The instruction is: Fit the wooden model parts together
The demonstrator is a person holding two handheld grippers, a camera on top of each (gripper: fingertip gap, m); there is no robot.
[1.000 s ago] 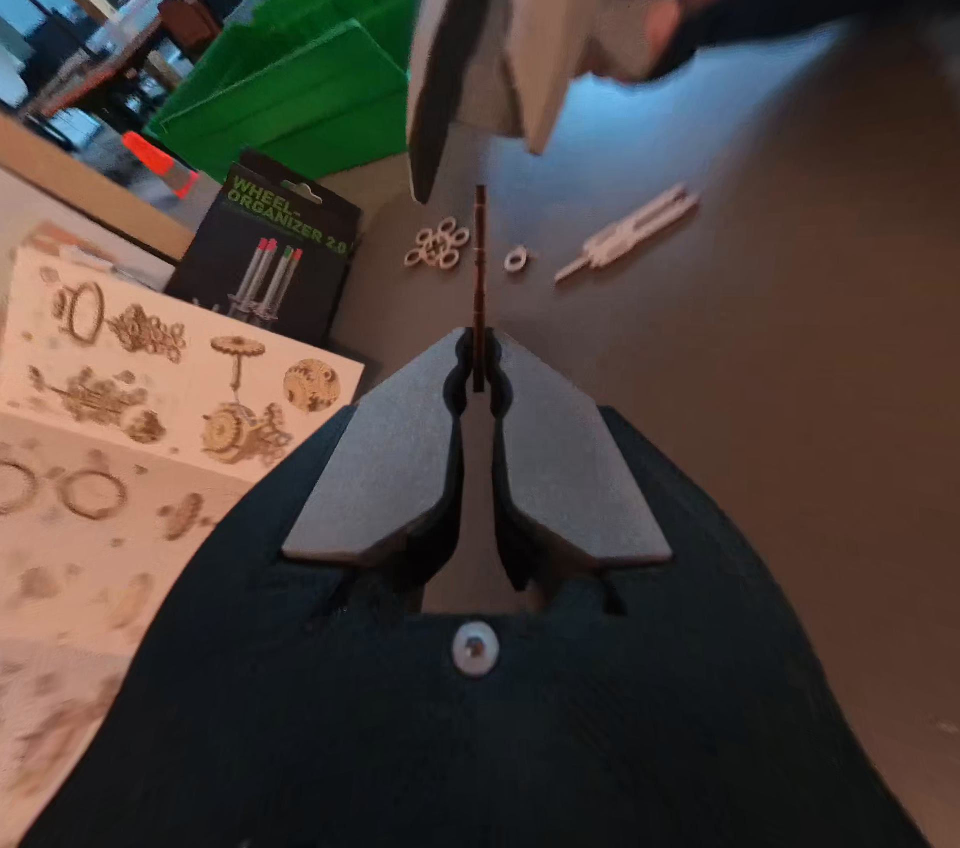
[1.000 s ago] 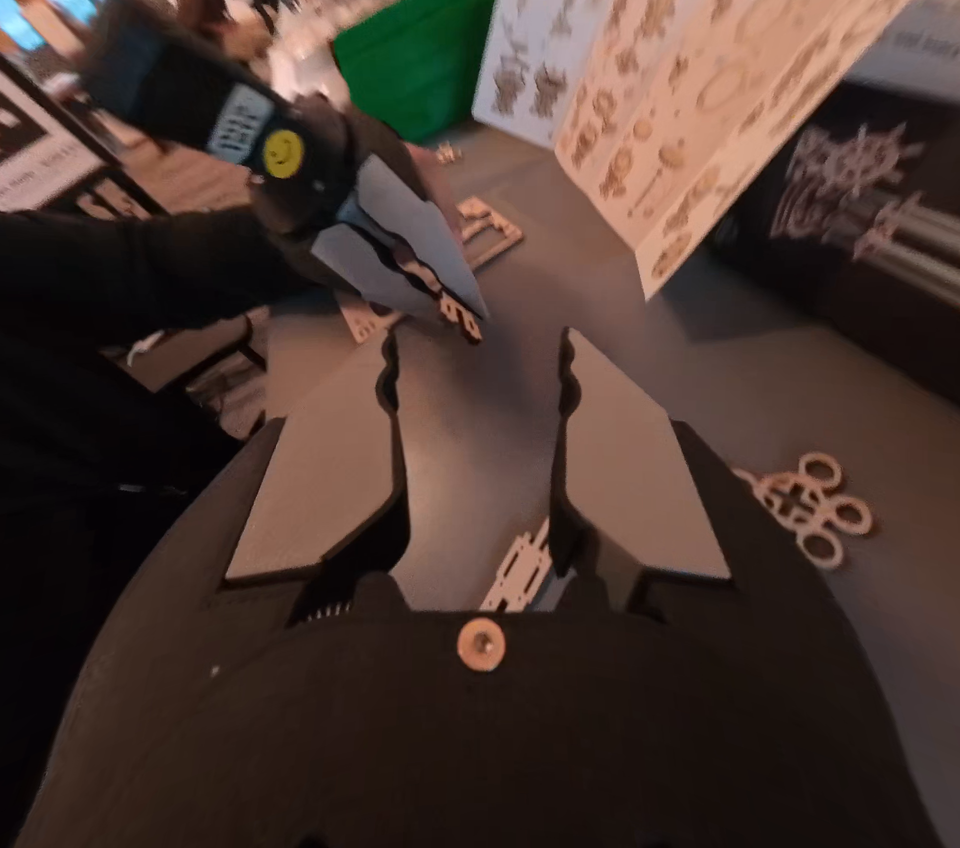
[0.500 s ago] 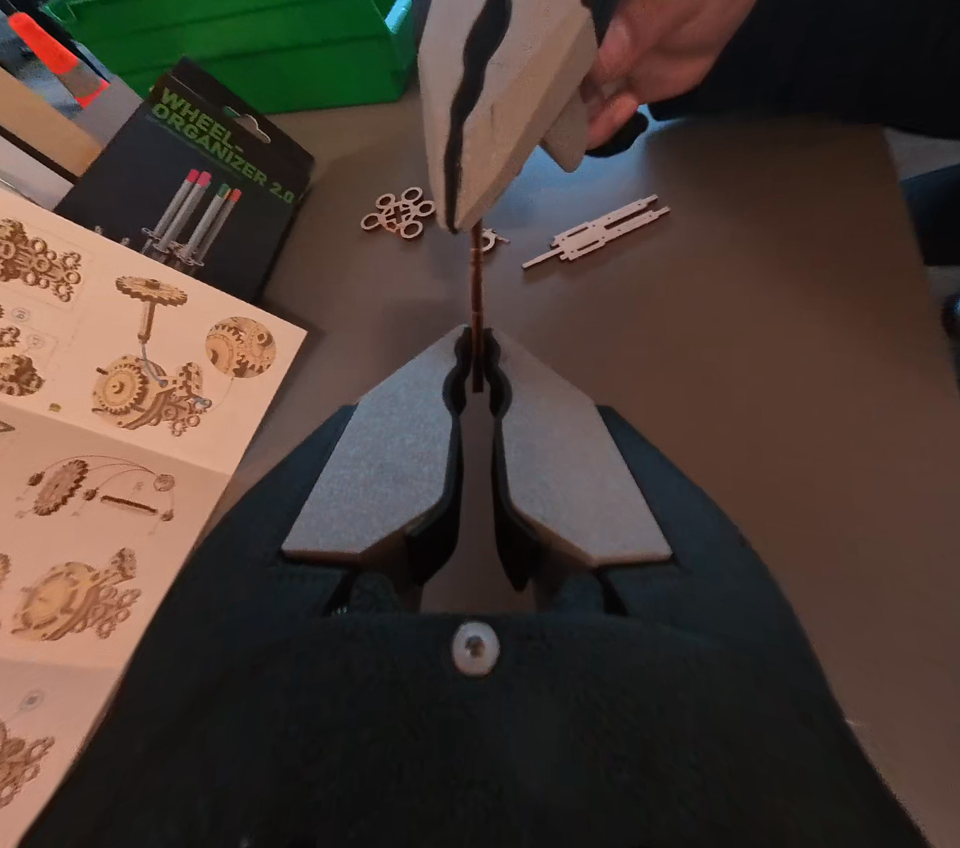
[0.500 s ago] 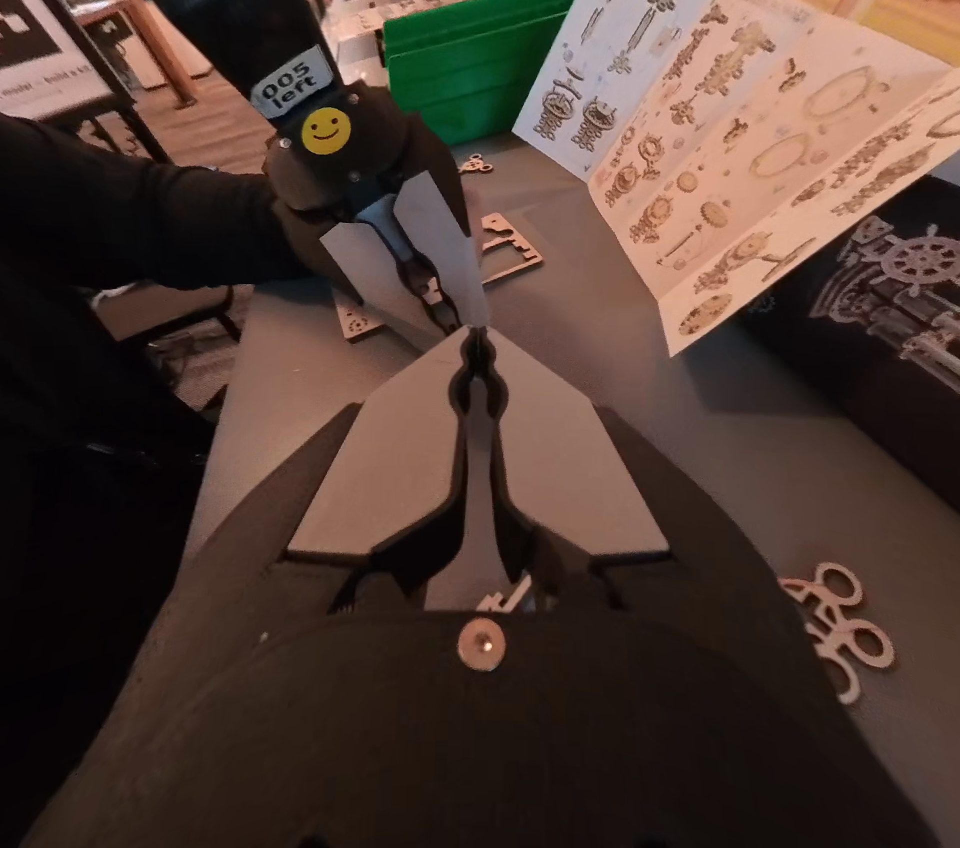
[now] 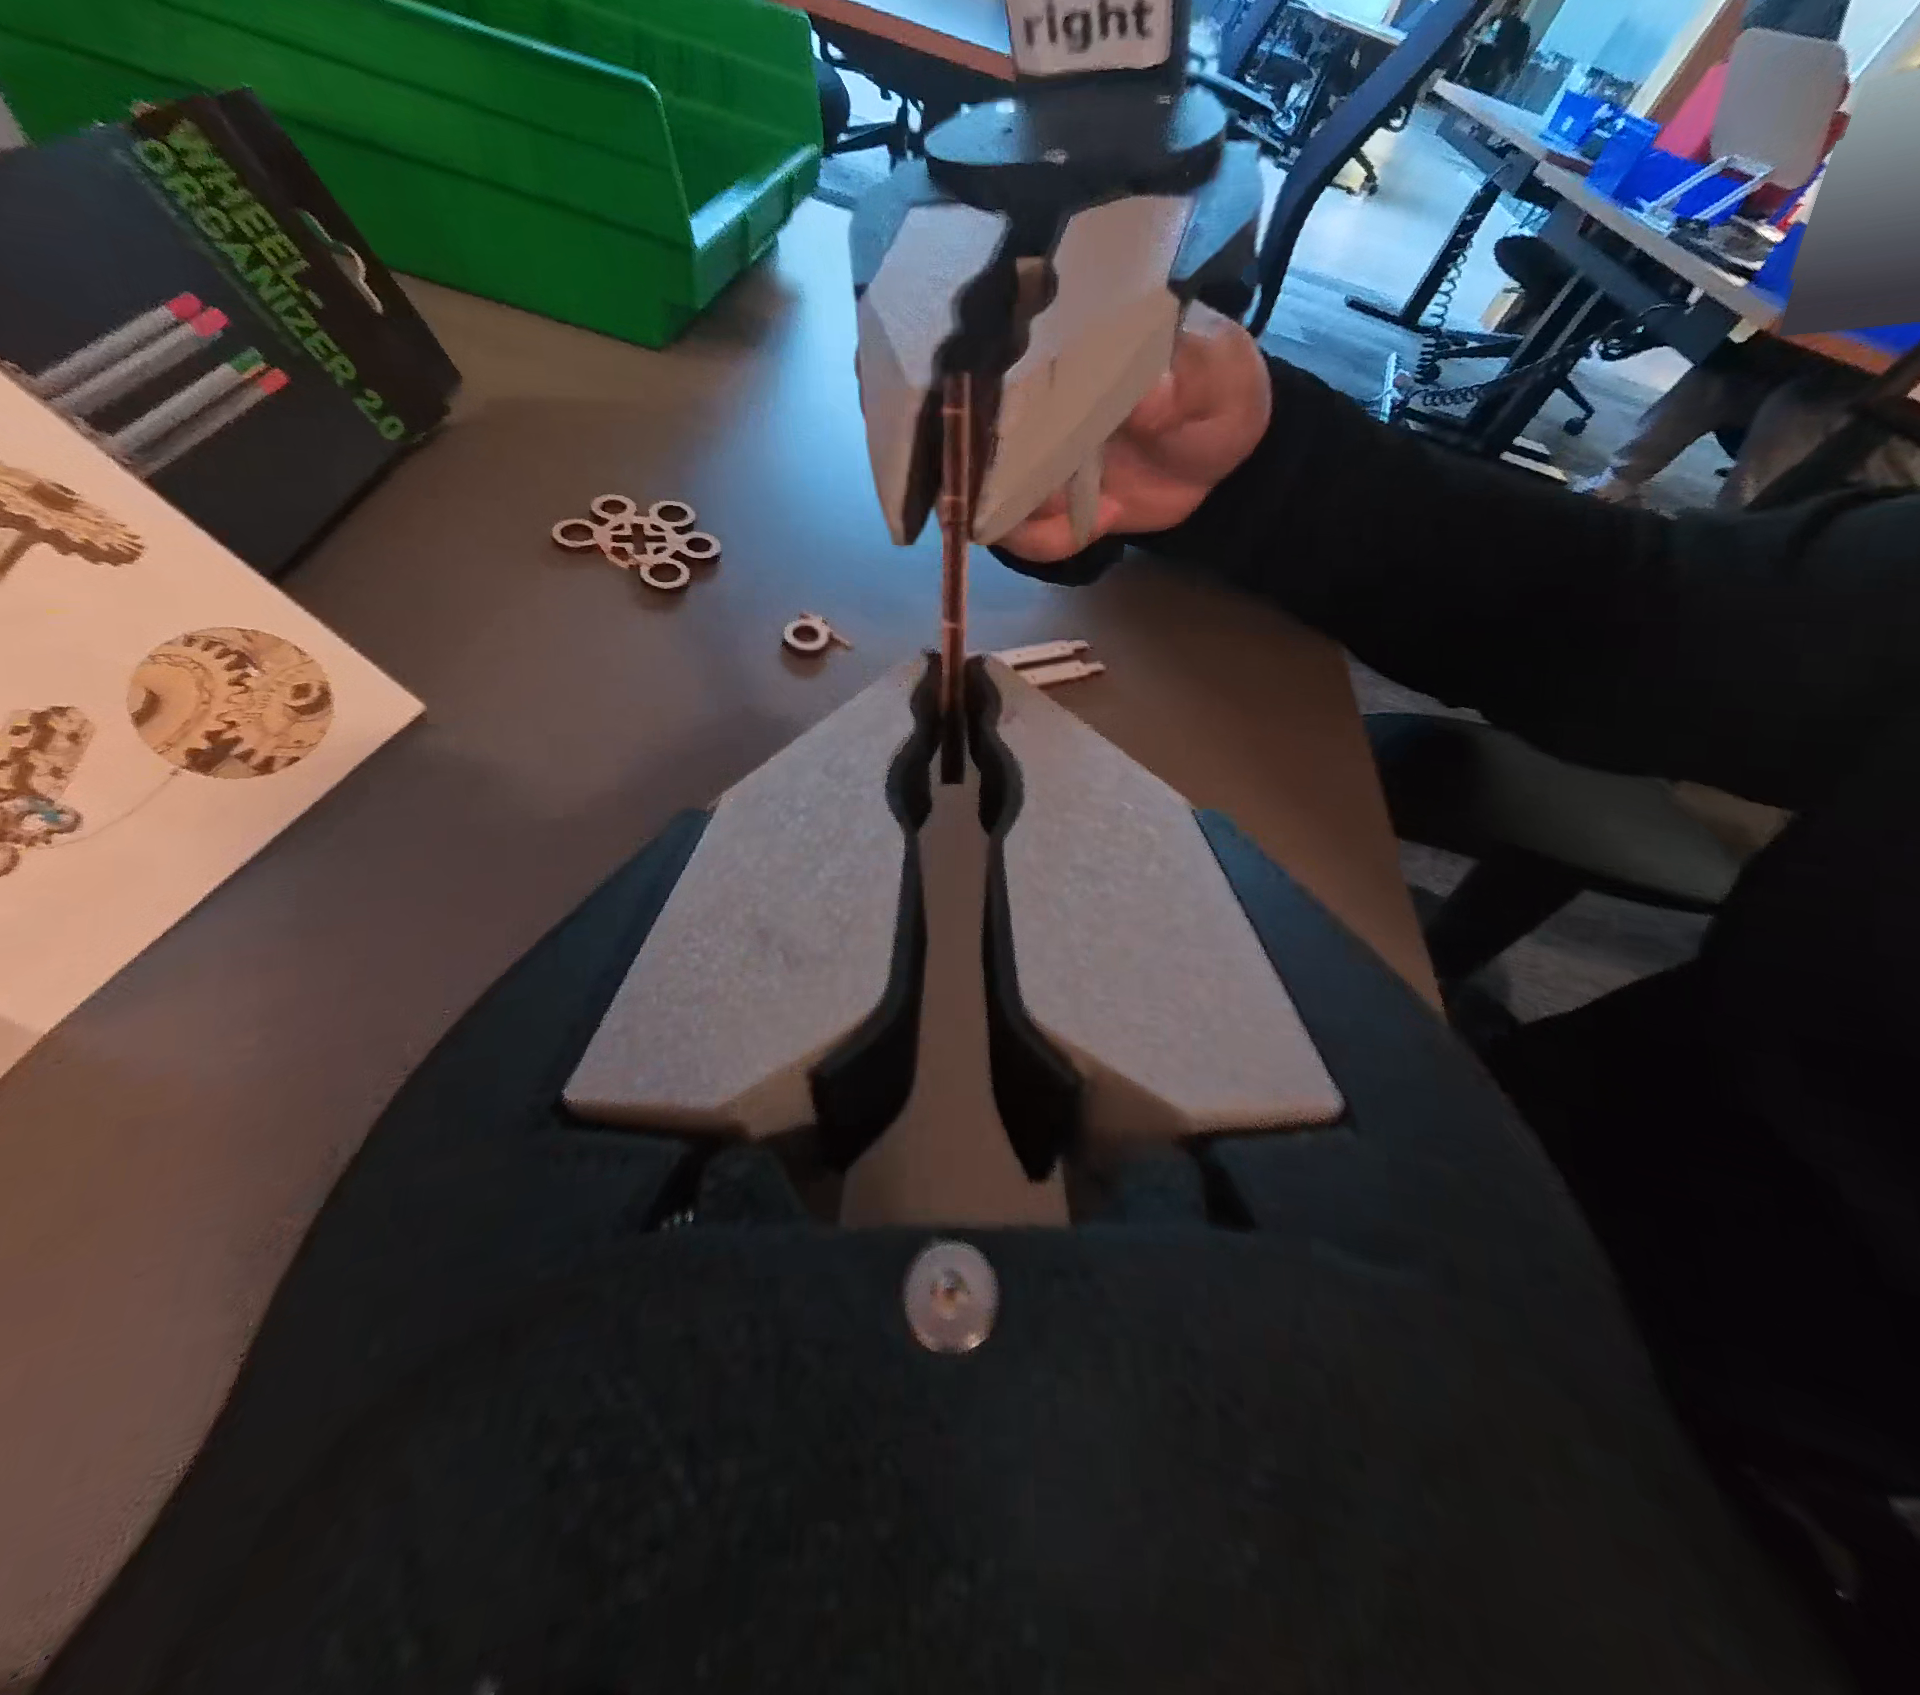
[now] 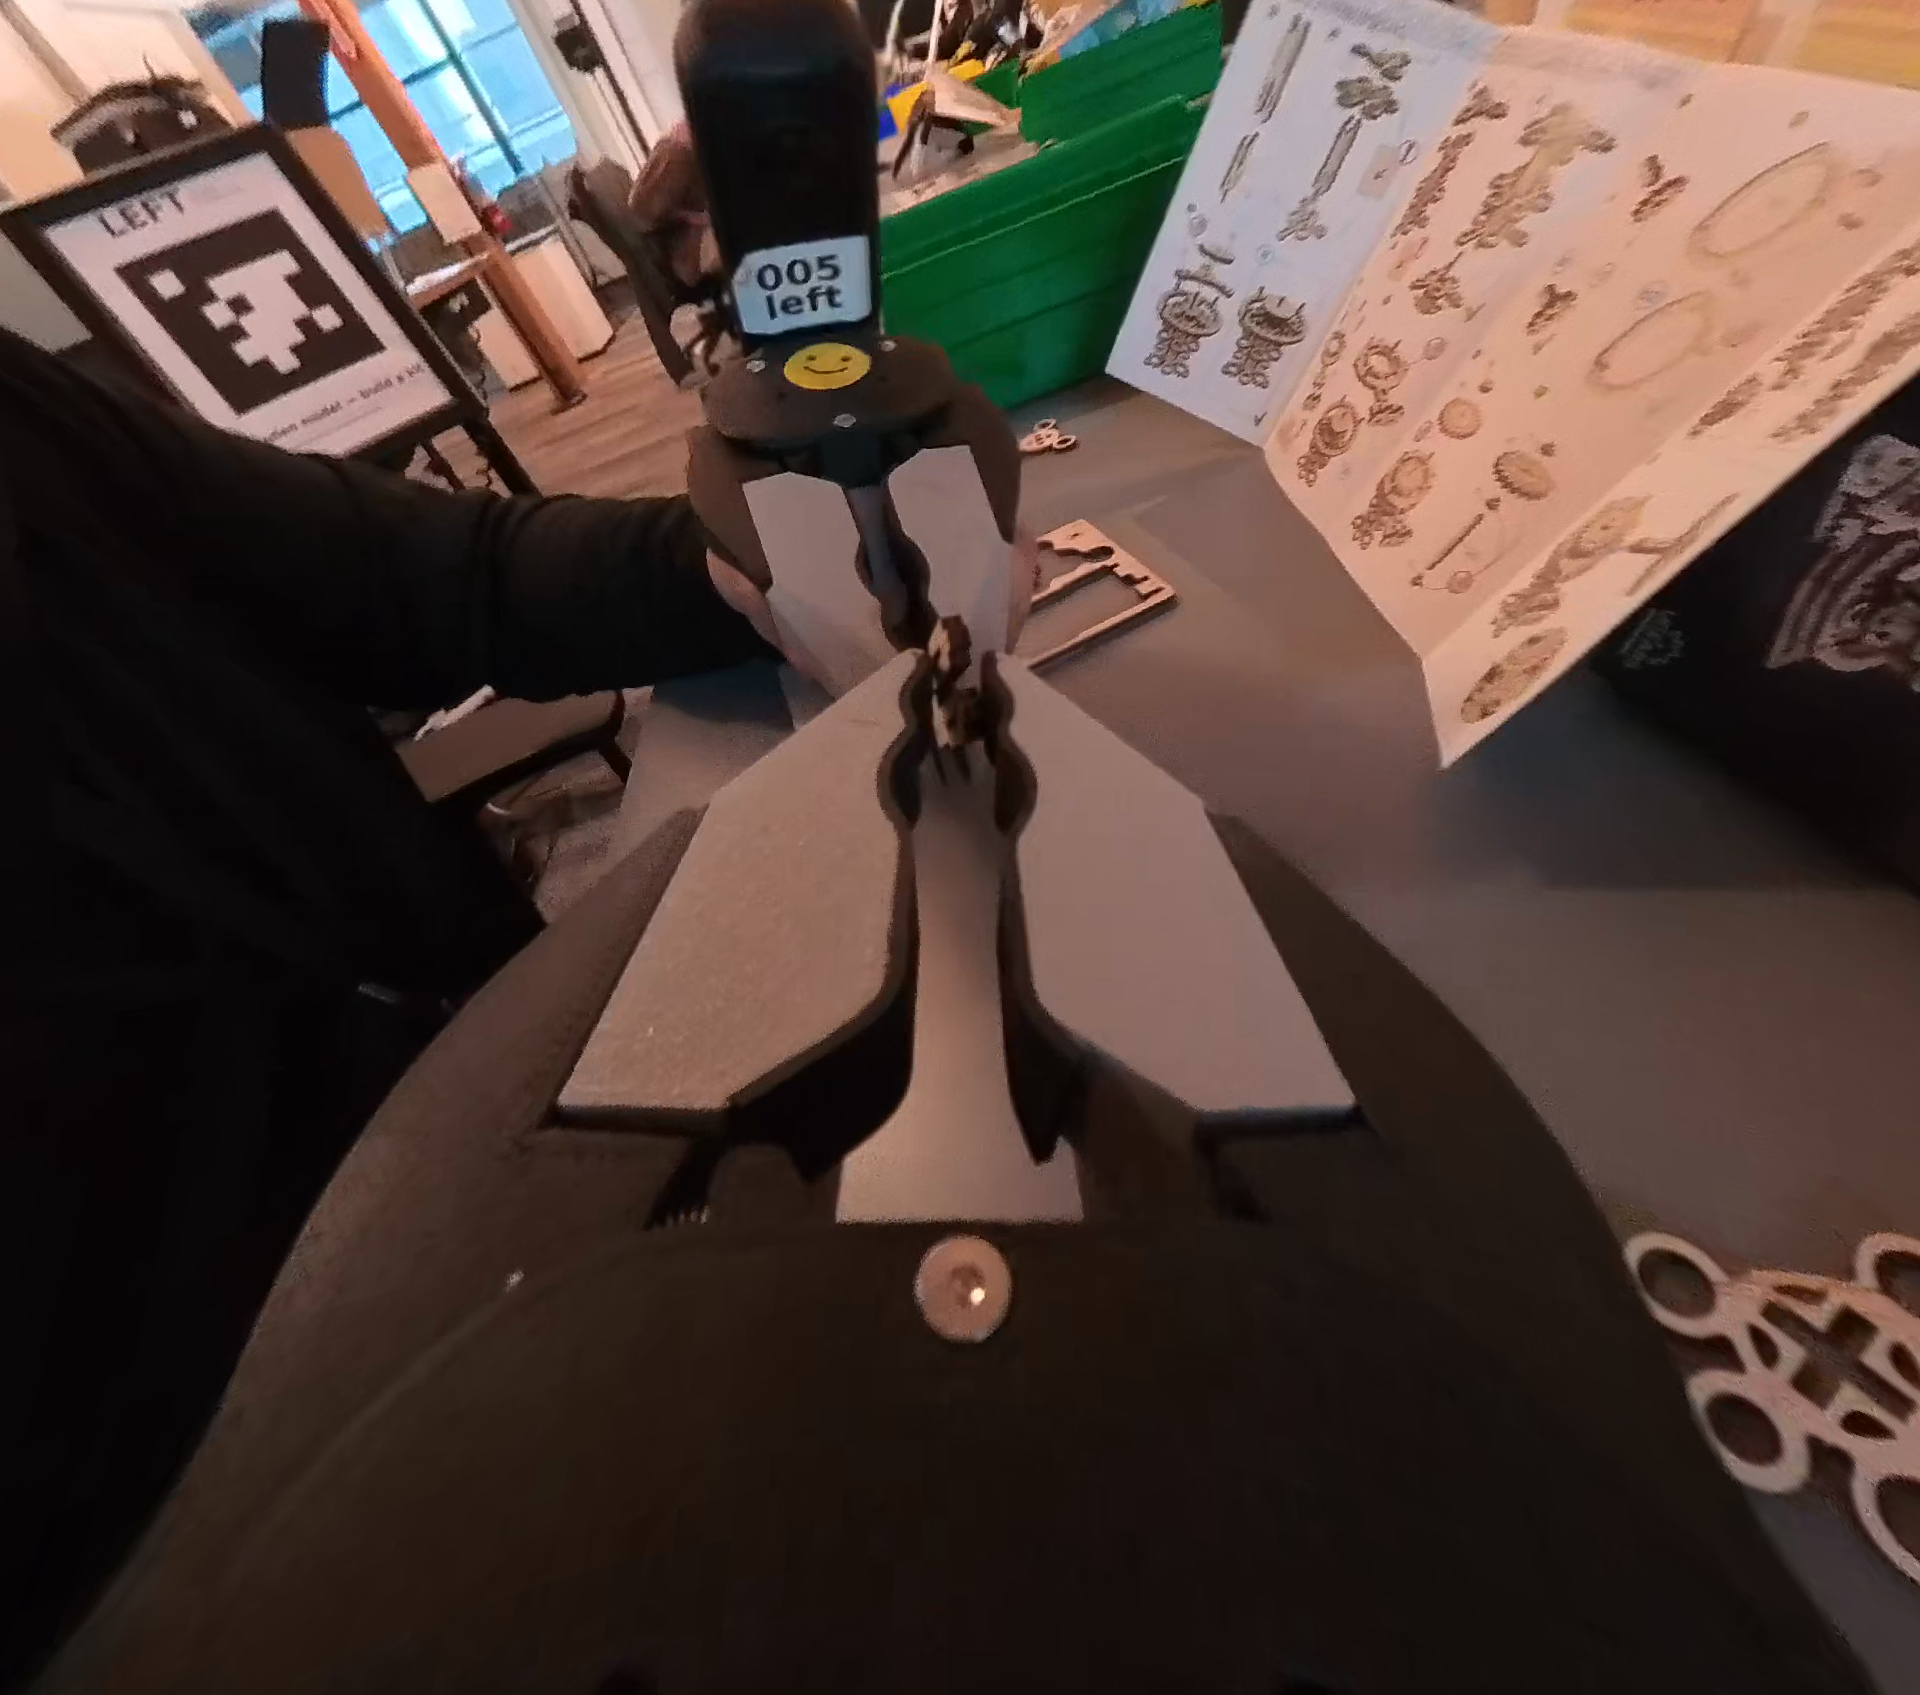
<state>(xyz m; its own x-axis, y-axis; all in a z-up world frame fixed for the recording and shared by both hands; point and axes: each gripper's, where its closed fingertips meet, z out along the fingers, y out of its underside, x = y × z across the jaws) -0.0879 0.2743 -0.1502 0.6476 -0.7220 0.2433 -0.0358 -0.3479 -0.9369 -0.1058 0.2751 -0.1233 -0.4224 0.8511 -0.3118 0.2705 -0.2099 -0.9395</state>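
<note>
Both grippers pinch one thin wooden strip [image 5: 954, 596] edge-on above the table [image 5: 1143, 814]: left gripper [image 5: 952, 715] clamped on one end, right gripper [image 5: 951, 492] on the other. Looks light, stiff, snappable, so grip close to the joint.

left tool [image 5: 954, 700] clamped, right tool [image 6: 951, 689] clamped
</note>
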